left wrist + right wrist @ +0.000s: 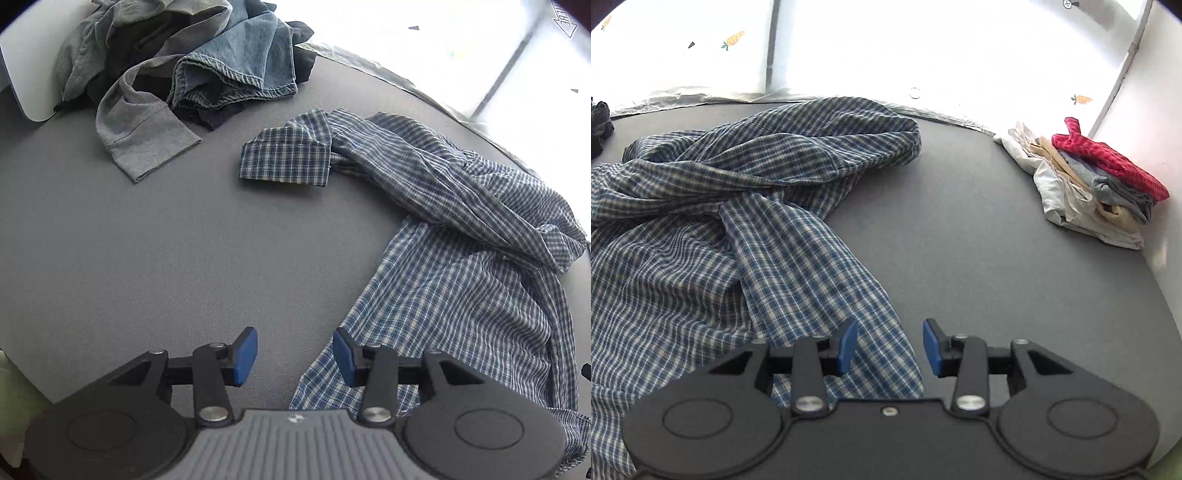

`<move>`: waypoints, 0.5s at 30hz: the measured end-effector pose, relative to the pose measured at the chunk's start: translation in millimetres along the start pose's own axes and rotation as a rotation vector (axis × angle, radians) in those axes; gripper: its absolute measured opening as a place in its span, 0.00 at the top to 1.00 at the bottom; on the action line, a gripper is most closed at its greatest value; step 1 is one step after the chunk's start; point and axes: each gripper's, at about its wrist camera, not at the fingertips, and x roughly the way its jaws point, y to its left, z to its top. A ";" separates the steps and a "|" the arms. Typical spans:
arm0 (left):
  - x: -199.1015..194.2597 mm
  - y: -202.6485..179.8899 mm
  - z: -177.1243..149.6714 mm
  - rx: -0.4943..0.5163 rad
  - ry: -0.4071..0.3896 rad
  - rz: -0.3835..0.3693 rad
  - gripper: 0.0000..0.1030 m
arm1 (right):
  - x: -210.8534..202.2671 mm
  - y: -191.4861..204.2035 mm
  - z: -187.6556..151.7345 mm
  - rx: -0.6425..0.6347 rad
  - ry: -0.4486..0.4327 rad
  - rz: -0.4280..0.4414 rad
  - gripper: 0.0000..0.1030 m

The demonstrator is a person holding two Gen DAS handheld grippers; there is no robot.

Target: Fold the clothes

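Note:
A blue and white checked shirt (461,258) lies crumpled on the grey table (147,240), one sleeve with its cuff (284,157) stretched toward the left. My left gripper (295,356) is open just above the table at the shirt's near hem corner, with nothing between its blue pads (245,356). In the right wrist view the same checked shirt (720,221) fills the left half. My right gripper (889,345) is open over the shirt's lower right edge, and the cloth passes under its left finger without being held.
A heap of unfolded clothes (192,62), grey and denim, sits at the table's far left against a white panel (22,66). A stack of folded clothes (1097,184) topped by a red piece rests at the far right by a white wall. Bright curtains run behind the table.

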 end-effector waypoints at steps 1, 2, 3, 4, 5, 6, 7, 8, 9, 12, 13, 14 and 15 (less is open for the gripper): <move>1.4 0.5 3.2 -0.004 -0.001 0.000 0.53 | -0.3 12.8 7.4 -0.036 -0.016 0.026 0.57; 2.9 0.8 5.9 -0.007 0.000 0.002 0.51 | -0.6 26.2 14.5 -0.082 -0.032 0.053 0.57; 4.3 2.4 8.9 -0.009 0.002 0.003 0.50 | 0.0 41.1 20.5 -0.124 -0.049 0.076 0.54; 5.3 2.8 11.3 0.000 0.002 0.002 0.49 | 0.7 56.5 26.1 -0.163 -0.068 0.096 0.49; 6.3 3.3 13.6 0.010 0.002 0.001 0.47 | 1.9 72.4 31.4 -0.205 -0.086 0.117 0.47; 7.3 3.7 16.0 0.019 0.002 0.000 0.45 | 3.6 88.1 36.7 -0.247 -0.103 0.139 0.45; 9.3 4.1 17.6 0.035 0.002 0.004 0.44 | 7.3 103.4 42.0 -0.288 -0.114 0.156 0.43; 11.2 4.6 19.1 0.052 0.001 0.009 0.43 | 12.2 117.6 48.0 -0.324 -0.120 0.167 0.42; 13.2 5.0 20.7 0.069 0.000 0.013 0.42 | 16.9 131.8 53.7 -0.359 -0.128 0.173 0.40; 19.0 6.4 25.4 0.119 -0.003 0.026 0.39 | 30.1 173.1 66.7 -0.458 -0.161 0.145 0.32; 21.0 6.9 26.9 0.135 -0.004 0.031 0.39 | 34.2 185.0 68.5 -0.510 -0.168 0.145 0.26; 24.9 6.0 28.7 0.152 0.008 0.035 0.39 | 38.4 197.0 70.4 -0.562 -0.174 0.145 0.24; 28.9 5.1 30.5 0.170 0.021 0.038 0.39 | 42.5 208.9 72.3 -0.615 -0.181 0.144 0.23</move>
